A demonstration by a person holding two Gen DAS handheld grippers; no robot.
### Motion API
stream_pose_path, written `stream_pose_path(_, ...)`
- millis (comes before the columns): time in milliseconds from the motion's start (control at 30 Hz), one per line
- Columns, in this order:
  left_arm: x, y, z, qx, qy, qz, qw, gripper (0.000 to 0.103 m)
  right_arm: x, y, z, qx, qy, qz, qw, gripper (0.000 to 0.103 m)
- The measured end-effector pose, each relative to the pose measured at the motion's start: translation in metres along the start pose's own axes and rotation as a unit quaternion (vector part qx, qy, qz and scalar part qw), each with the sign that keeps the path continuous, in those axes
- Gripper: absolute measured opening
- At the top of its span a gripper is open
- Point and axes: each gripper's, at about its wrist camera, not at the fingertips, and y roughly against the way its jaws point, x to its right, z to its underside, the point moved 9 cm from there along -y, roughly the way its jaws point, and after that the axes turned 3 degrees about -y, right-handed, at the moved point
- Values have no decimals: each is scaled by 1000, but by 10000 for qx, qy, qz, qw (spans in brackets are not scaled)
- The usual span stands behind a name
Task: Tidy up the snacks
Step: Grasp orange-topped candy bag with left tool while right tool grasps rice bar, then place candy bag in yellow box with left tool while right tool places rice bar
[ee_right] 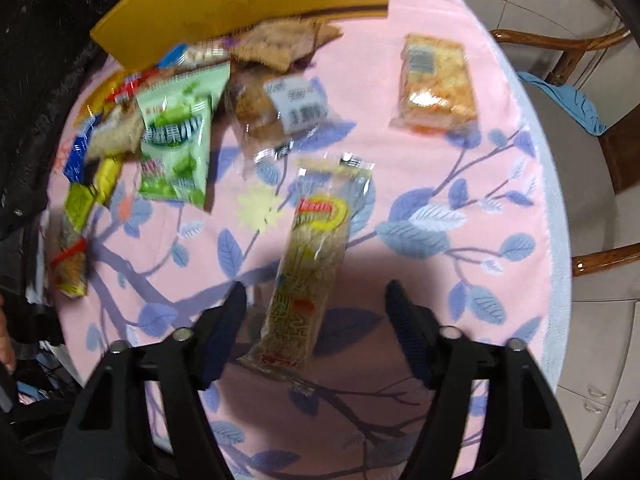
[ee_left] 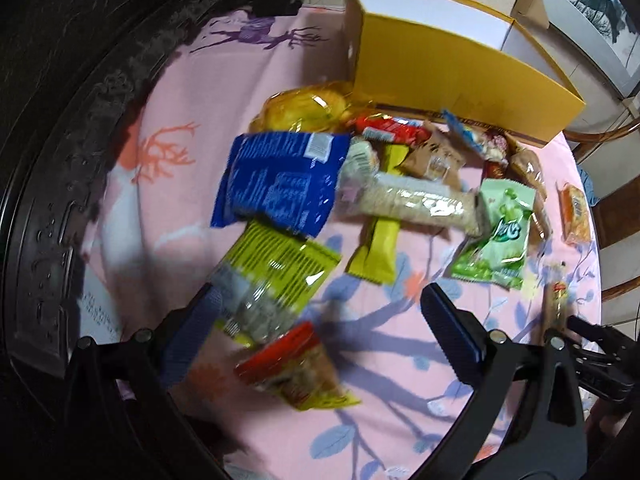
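Observation:
A heap of snack packets lies on a pink cloth in front of an open yellow box (ee_left: pixel 440 60). In the left wrist view my left gripper (ee_left: pixel 320 312) is open; a yellow-green packet (ee_left: pixel 276 280) and a red-topped packet (ee_left: pixel 296 364) lie between and below its fingers. A blue bag (ee_left: pixel 280 180) and a green packet (ee_left: pixel 496 236) lie beyond. In the right wrist view my right gripper (ee_right: pixel 316 300) is open around a long noodle-like packet (ee_right: pixel 308 272) lying on the cloth, not touching it. The yellow box (ee_right: pixel 240 4) is at the far side.
An orange cracker packet (ee_right: pixel 436 84) lies alone at the right. The round table's edge (ee_right: pixel 556 208) curves on the right, with wooden chairs (ee_right: pixel 568 52) beyond. A dark carved furniture piece (ee_left: pixel 60 160) stands at the left.

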Motion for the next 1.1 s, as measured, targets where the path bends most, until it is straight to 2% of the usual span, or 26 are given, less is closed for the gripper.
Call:
stream_pose_path(33, -2, 0, 1, -8, 15, -14, 10000, 101, -4, 0, 0, 147, 145, 138, 9997, 40)
stream_pose_path(100, -8, 0, 7, -49, 70, -49, 10000, 101, -12, -2, 0, 311, 439, 320, 9980, 29)
stream_pose_path(200, -16, -2, 17, -141, 145, -73, 9998, 101, -31, -5, 1, 404, 681, 145, 9968, 29)
stream_pose_path(333, -19, -13, 34, -402, 149, -94, 9990, 101, -75, -10, 14, 367, 1396, 36, 9895, 29)
stream_pose_path(533, -21, -47, 62, -934, 336, 4, 9951, 101, -87, -14, 13, 332, 1487, 27, 9883, 29)
stream_pose_path(600, -22, -56, 69, -1006, 424, 45, 9940, 100, -90, -14, 13, 338, 1528, 64, 9877, 29)
stream_pose_path(633, -22, -59, 72, -1031, 458, 55, 9936, 97, -91, -14, 12, 340, 1545, 78, 9874, 29)
stream_pose_path(700, -22, -59, 73, -878, 337, -117, 9955, 95, -92, -14, 11, 343, 1549, 81, 9873, 29)
stream_pose_path(767, -22, -57, 73, -738, 352, -135, 9966, 89, -93, -14, 10, 343, 1552, 84, 9873, 29)
stream_pose_path(800, -23, -53, 72, -627, 362, -148, 9973, 77, -95, -14, 10, 347, 1547, 86, 9873, 29)
stream_pose_path(833, -23, -51, 71, -583, 361, -143, 9975, 62, -89, -13, 12, 350, 1540, 81, 9874, 29)
stream_pose_path(900, -27, -46, 71, -533, 416, -116, 9976, 47, -88, -14, 13, 346, 1511, 72, 9879, 29)
stream_pose_path(1033, -27, -38, 71, -505, 366, 6, 9981, 39, -83, -12, 12, 339, 1502, 87, 9880, 29)
stream_pose_path(1100, -26, -24, 68, -380, 349, 54, 9987, 38, -82, -12, 12, 336, 1477, 76, 9884, 29)
